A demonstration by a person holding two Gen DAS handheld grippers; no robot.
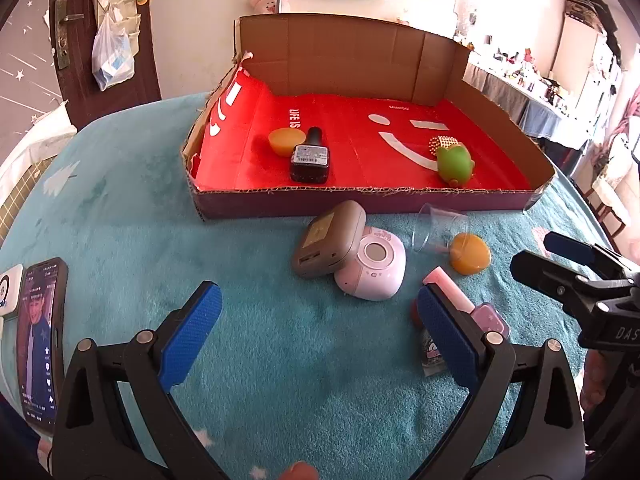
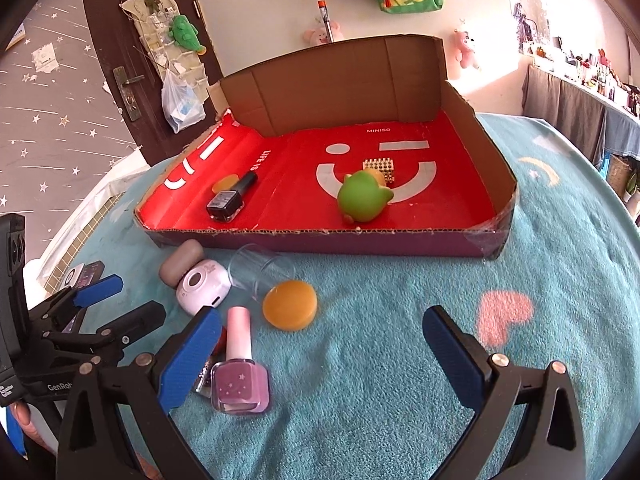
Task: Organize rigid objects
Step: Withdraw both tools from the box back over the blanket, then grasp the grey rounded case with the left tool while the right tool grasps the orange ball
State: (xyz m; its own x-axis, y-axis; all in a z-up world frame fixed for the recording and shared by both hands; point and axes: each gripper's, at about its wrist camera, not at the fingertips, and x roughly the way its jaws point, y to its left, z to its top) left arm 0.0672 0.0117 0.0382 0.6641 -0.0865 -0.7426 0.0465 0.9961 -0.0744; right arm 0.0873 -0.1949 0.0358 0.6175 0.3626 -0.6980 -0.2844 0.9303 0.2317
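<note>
A cardboard box (image 1: 360, 196) (image 2: 496, 236) with a red floor holds a dark nail polish bottle (image 1: 311, 157) (image 2: 230, 197), an orange puck (image 1: 285, 141), a green toy (image 1: 454, 163) (image 2: 362, 196) and a gold bead cube (image 2: 379, 168). In front of it on the teal cloth lie a grey case (image 1: 330, 240) (image 2: 181, 261), a pink round device (image 1: 374, 268) (image 2: 202, 286), a clear cup (image 1: 440, 228) (image 2: 260, 270), an orange puck (image 1: 470, 254) (image 2: 290, 305) and a pink nail polish bottle (image 1: 468, 306) (image 2: 239, 368). My left gripper (image 1: 318, 336) is open and empty. My right gripper (image 2: 320, 360) is open and empty, the pink bottle beside its left finger.
A phone (image 1: 40, 340) with a lit screen lies at the left on the teal cloth (image 1: 120, 220). A small sachet (image 1: 432, 352) lies by the pink bottle. A dark door (image 2: 132, 60) and a cluttered shelf (image 2: 580, 76) stand behind the table.
</note>
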